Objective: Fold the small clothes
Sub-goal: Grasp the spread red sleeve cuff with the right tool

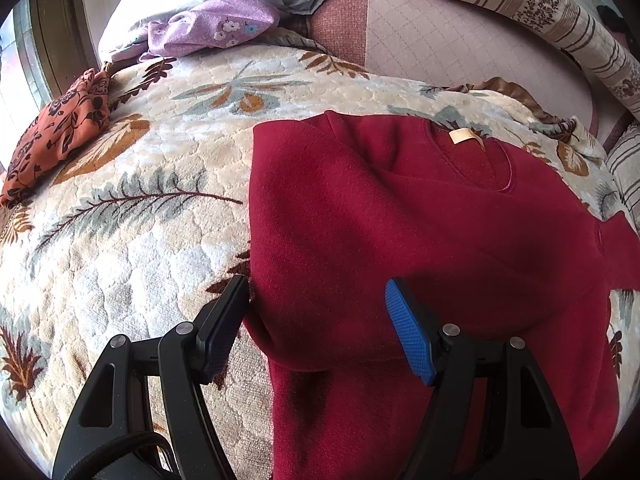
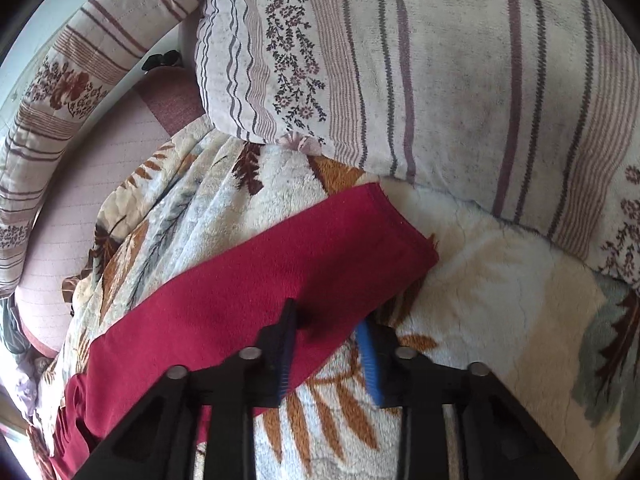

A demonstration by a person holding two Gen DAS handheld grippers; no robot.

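Left hand-held gripper (image 1: 318,322): we find it open, straddling the red sweater (image 1: 400,220) edge.
Right hand-held gripper (image 2: 330,340): we find it pinching the sleeve (image 2: 280,276), frame centre.

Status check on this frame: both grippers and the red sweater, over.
Left gripper open over dark red fleece sweater body. Right gripper pinching its sleeve edge. Striped floral pillow lies close beyond the cuff.

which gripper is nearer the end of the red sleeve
Right. The right gripper has its jaws around the sleeve, a little short of its cuff end. The left gripper is over the red sweater's body.
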